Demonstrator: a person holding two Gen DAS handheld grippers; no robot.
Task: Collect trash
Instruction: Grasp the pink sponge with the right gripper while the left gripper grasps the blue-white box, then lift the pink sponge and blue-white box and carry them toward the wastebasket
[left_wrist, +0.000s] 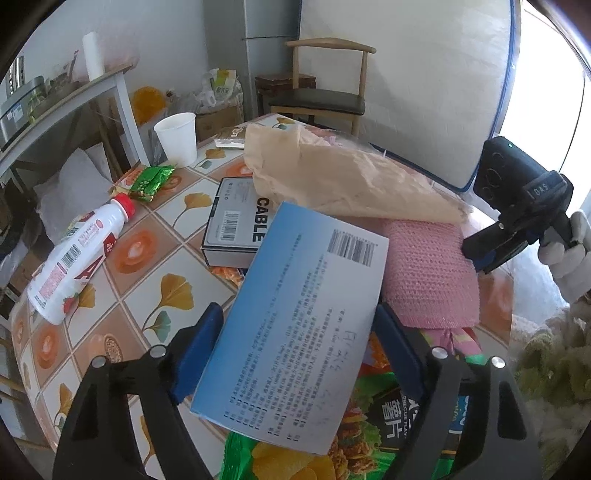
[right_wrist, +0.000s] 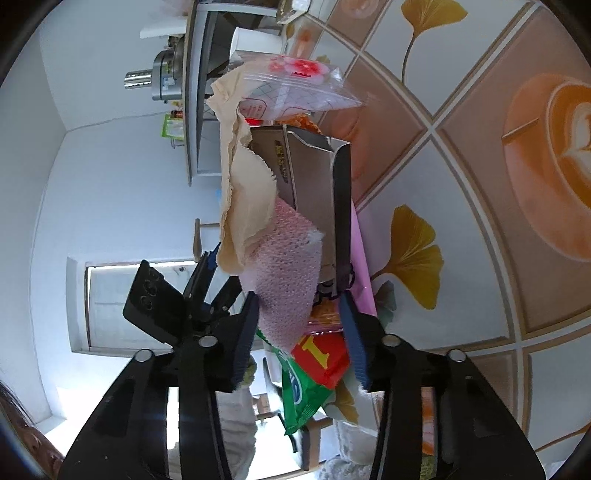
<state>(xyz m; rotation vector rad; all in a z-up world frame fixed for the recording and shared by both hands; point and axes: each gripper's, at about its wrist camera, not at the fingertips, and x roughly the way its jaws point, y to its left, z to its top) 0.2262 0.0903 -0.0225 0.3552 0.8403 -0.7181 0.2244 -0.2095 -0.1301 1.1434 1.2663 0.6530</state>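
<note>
My left gripper (left_wrist: 295, 347) is shut on a light blue box (left_wrist: 295, 325) with printed text and a barcode, held above a pile of trash on the tiled table (left_wrist: 155, 280). The pile holds pink bubble wrap (left_wrist: 428, 273), crumpled beige paper (left_wrist: 332, 173), a black "CABLE" box (left_wrist: 236, 225) and snack bags (left_wrist: 369, 424). My right gripper (right_wrist: 299, 336) is turned on its side, jaws around the pink bubble wrap (right_wrist: 288, 280) at the pile's edge. The right gripper also shows in the left wrist view (left_wrist: 484, 254).
A white milk bottle (left_wrist: 77, 258) lies on the table's left. A white paper cup (left_wrist: 177, 138) and a green wrapper (left_wrist: 151, 182) sit further back. A wooden chair (left_wrist: 325, 92) stands behind the table, a shelf (left_wrist: 62, 107) at left.
</note>
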